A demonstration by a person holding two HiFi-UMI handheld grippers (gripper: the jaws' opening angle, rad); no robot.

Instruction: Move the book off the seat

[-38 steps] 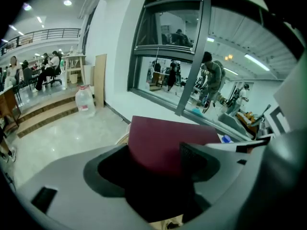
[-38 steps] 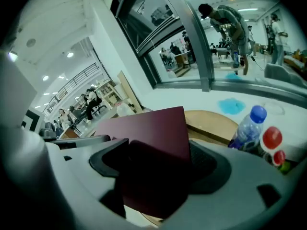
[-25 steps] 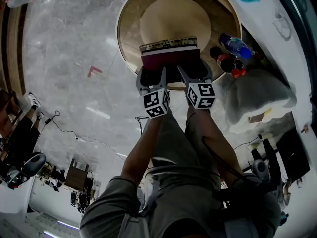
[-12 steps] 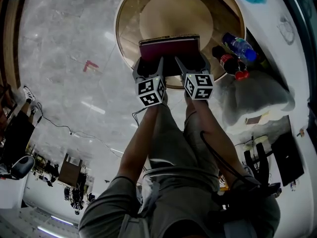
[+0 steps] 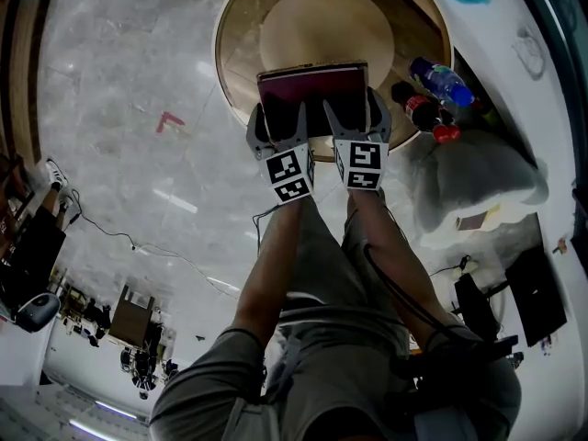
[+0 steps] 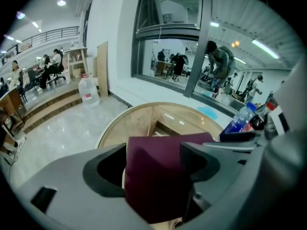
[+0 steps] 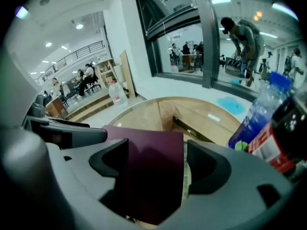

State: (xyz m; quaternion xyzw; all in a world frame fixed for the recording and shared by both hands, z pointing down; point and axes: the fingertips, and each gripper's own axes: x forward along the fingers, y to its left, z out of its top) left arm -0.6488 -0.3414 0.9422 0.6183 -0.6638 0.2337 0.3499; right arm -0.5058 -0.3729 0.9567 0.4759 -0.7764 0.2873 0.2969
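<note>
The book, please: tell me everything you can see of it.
The book has a plain dark maroon cover; no title shows. It is closed, with pale page edges along one side. It tilts, cover towards the head camera, over the near side of the round wooden seat. The left gripper and the right gripper clamp its near edge side by side. Whether it touches the seat cannot be told.

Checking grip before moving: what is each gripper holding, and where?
The left gripper and right gripper both clamp the book, along its near edge.
</note>
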